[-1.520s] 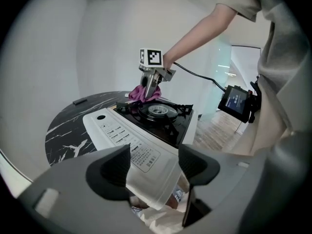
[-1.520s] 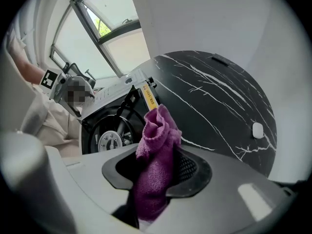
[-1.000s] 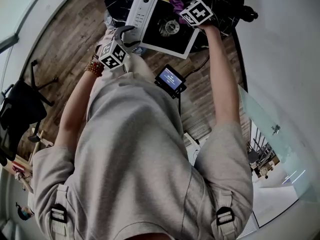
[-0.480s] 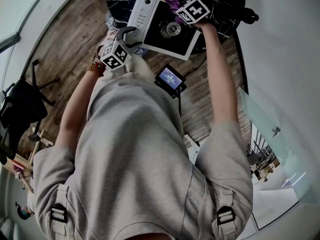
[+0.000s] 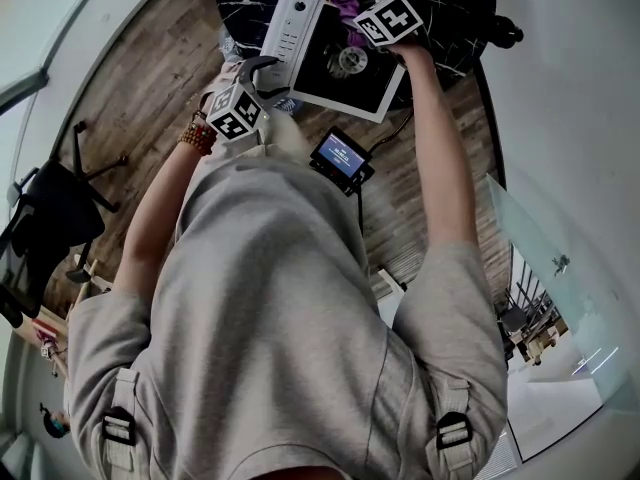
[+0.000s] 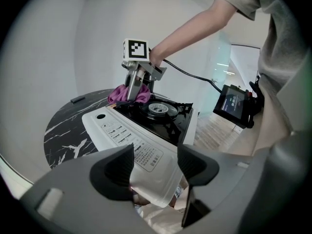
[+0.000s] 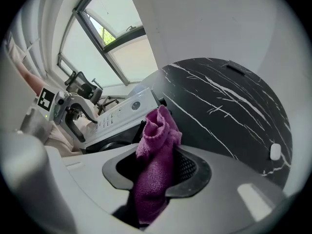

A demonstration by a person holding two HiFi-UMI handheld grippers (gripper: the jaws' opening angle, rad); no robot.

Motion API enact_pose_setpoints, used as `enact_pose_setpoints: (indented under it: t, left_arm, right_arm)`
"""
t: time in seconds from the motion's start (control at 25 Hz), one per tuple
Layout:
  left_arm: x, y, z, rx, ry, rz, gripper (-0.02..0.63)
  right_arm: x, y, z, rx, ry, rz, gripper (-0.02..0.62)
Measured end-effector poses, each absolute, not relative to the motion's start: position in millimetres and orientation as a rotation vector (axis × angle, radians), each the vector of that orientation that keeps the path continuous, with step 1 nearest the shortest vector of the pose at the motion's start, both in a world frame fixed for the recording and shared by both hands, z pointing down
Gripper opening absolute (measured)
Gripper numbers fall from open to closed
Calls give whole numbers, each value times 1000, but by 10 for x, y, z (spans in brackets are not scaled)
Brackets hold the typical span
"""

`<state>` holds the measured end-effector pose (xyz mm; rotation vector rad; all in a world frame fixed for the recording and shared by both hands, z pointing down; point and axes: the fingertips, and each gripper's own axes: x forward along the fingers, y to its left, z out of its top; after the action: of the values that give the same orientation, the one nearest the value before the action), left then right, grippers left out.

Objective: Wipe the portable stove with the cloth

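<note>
Between right gripper (image 7: 158, 172) jaws, a bunched purple cloth (image 7: 158, 130)

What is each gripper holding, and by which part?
Right gripper pinches the purple cloth by its bunched middle. Left gripper straddles the stove at its near corner; a grip cannot be told.

**Bench** (image 5: 455, 3): round, dark marbled top, at the upper edge of the frame.
**Portable stove** (image 5: 290, 30): white body with a control strip on its left, a black cooking top and a round burner (image 5: 350, 61); it lies askew on the bench.
**Cloth** (image 5: 345, 8): purple, bunched at the stove's far side, just beside the right tongs (image 5: 365, 26).
**Left tongs** (image 5: 268, 78): jaws apart at the stove's near-left edge.
**Bracelet** (image 5: 193, 135): beaded, on the left wrist.
**Screen** (image 5: 342, 156): small, lit, above the wooden floor (image 5: 130, 78).
**Chair** (image 5: 50, 208): black, far left.
</note>
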<state>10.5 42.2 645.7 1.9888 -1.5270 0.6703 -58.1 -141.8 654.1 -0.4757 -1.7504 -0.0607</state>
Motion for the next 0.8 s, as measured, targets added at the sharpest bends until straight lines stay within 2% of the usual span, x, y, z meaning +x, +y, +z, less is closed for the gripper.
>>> enact_pose_setpoints:
  t: [0.52,0.68,0.8]
  left_arm:
    - [132,451,6462,2030,-1417,765,272]
    - [115,513,6452,2096,-1277,756,244]
    - [-177,426,6389,2161,-1263,780,276]
  right_arm:
    - [-667,-1351,6518,-347,-1824,-15,155]
    - [-659,-1332,6485,-299,-1882,-26,156]
    - [-779,-1330,6297,-231,-1997,-20,155]
